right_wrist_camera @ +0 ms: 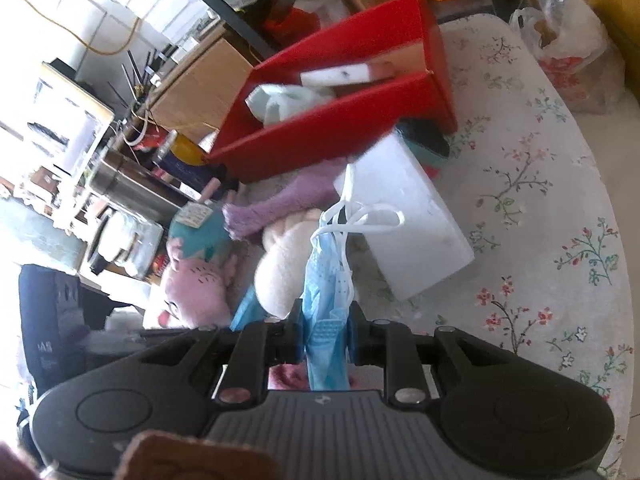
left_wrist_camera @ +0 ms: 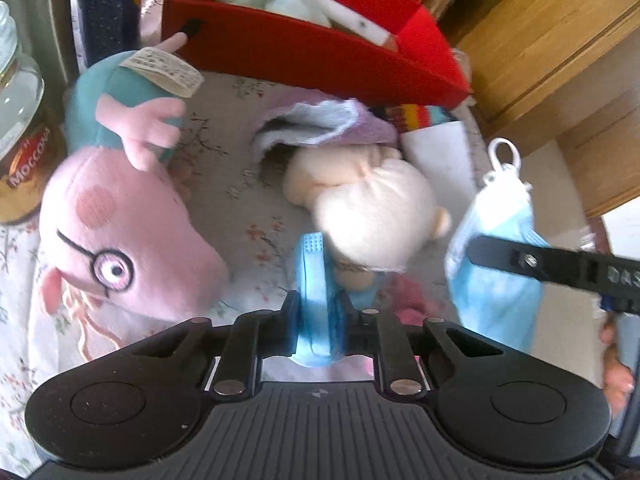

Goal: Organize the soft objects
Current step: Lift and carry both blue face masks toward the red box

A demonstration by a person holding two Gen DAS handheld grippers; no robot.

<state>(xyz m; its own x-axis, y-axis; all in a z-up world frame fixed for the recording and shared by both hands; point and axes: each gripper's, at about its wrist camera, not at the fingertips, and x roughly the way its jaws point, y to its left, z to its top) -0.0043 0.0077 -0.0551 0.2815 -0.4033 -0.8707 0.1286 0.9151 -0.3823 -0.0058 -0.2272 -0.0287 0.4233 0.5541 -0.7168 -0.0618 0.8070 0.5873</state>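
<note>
Grippers both grip: left gripper (left_wrist_camera: 320,280) pinches one cream doll (left_wrist_camera: 372,208), right gripper (right_wrist_camera: 326,320) one blue mask (right_wrist_camera: 326,280); one pig plush (left_wrist_camera: 132,232).

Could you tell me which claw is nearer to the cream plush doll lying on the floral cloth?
Left. The left claw is right at the cream plush doll, closed on a part of it. The right claw is off to the side, apart from it, gripping a blue face mask.

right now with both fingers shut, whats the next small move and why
Probably lift the left gripper: it looks shut on the cream doll's blue clothing. The right gripper already holds a face mask, and the red box sits just behind.
</note>
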